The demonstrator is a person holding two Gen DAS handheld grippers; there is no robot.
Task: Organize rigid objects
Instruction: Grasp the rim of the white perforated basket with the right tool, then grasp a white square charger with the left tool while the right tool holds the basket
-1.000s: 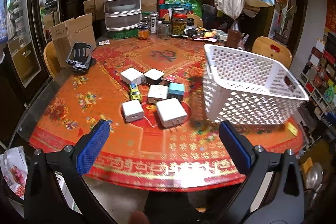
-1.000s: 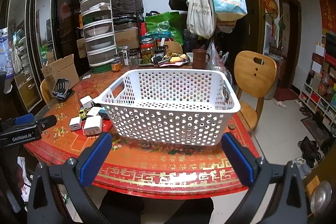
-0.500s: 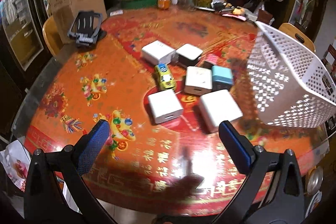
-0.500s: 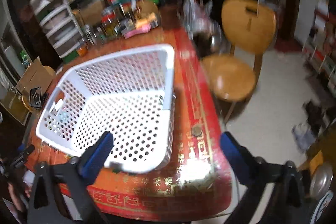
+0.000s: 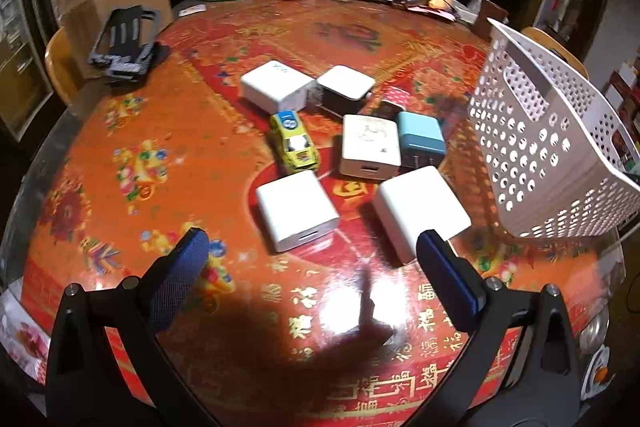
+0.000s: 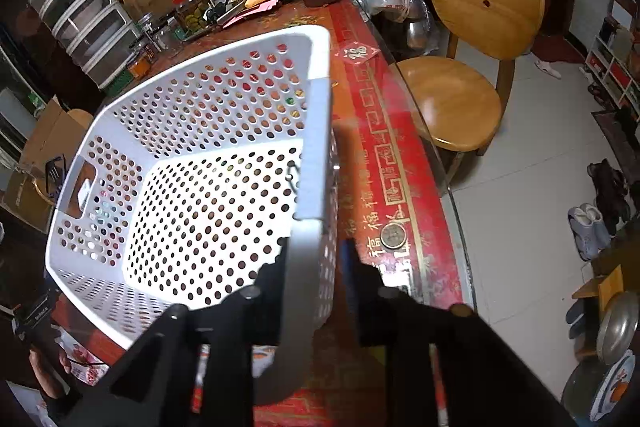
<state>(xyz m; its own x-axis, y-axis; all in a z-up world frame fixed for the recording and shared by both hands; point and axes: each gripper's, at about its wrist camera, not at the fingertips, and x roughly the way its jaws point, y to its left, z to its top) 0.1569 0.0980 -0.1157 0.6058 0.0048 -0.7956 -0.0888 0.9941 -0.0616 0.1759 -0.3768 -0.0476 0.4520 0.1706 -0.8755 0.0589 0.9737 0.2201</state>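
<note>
Left gripper: fingers spread wide, holding nothing, hovering low over the table, apparently lined up for a pick
Nearest white charger: just ahead, between the finger lines
Second white charger: beside the right-side finger
Toy car, other chargers: clustered farther back
Right gripper: clamped on the basket rim, likely steadying it; basket empty, right of the cluster
</note>
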